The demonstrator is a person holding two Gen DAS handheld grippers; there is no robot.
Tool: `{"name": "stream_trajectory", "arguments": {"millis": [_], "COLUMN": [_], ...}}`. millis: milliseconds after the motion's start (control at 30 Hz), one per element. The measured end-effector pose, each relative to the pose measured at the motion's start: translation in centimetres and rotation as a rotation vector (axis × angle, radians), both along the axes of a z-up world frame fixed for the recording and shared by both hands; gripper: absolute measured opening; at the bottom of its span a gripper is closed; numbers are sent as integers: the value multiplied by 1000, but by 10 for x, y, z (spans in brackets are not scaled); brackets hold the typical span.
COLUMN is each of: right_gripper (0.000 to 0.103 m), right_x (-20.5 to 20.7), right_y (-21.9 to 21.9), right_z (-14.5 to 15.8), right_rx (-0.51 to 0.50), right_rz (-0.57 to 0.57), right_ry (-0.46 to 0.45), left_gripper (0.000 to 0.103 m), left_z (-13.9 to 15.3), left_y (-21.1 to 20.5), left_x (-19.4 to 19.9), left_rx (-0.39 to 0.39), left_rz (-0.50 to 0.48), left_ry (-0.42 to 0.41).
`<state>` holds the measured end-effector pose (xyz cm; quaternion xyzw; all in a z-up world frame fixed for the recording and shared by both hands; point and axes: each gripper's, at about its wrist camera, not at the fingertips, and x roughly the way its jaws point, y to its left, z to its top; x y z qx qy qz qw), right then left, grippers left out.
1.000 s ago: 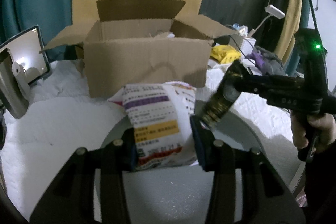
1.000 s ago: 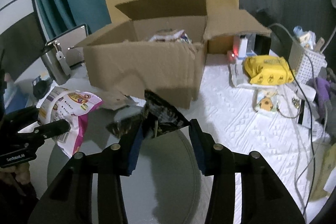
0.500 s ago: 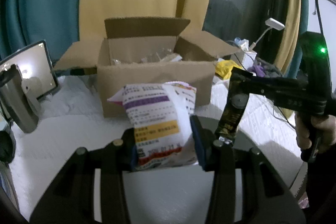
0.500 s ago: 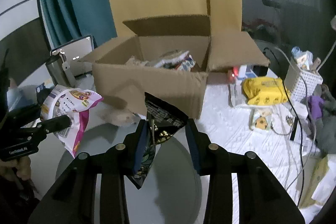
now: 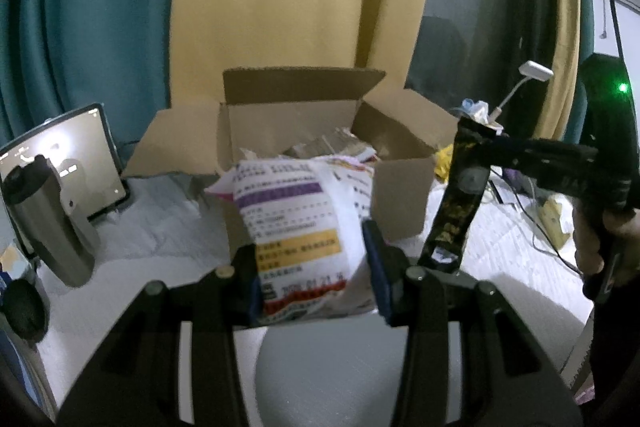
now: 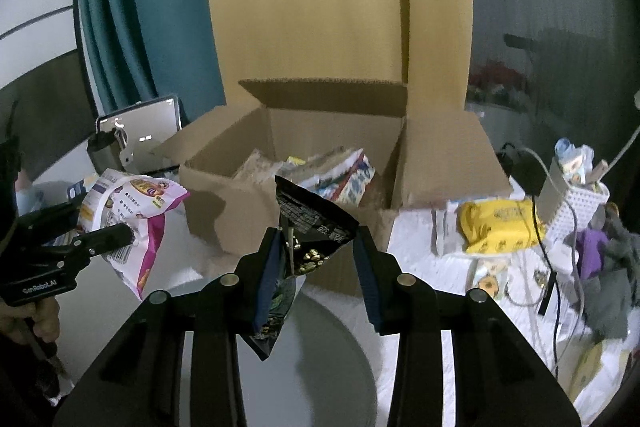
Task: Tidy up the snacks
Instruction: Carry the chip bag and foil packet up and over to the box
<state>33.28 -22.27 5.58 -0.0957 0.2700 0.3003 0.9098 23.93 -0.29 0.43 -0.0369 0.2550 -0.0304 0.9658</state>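
Note:
My left gripper (image 5: pixel 314 267) is shut on a white and purple snack bag (image 5: pixel 296 223) and holds it up in front of an open cardboard box (image 5: pixel 404 203). My right gripper (image 6: pixel 316 263) is shut on a black snack packet (image 6: pixel 308 227), also lifted before the box (image 6: pixel 240 211). The box holds several snack packs (image 6: pixel 340 175). In the right wrist view the left gripper (image 6: pixel 96 239) and its bag (image 6: pixel 136 211) are at the left. In the left wrist view the right gripper (image 5: pixel 472 143) and black packet (image 5: pixel 456 211) are at the right.
A steel thermos (image 5: pixel 52 219) and a tablet (image 5: pixel 80 155) stand at the left. A yellow wipes pack (image 6: pixel 500 223), a white basket (image 6: pixel 576 203) and cables (image 6: pixel 560 267) lie right of the box. A round grey mat (image 5: pixel 340 371) is below the grippers.
Both grippers have risen with their snacks, so the inside of the box now shows. The black packet hangs more upright than before.

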Motion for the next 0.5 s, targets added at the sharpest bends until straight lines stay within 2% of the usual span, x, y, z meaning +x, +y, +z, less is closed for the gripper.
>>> {"name": "stream_trajectory", "arguments": {"millis": [500], "right_gripper": [39], "right_x": [37], "right_y": [13], "right_z": [27], "right_rx": [14], "right_rz": [-18], "right_ry": [-62], "left_gripper": [44], "left_z": [15], "left_y": [27], "left_x": [39], "left_rx": [-6], "left_rz": [39], "left_ry": [-41]}}
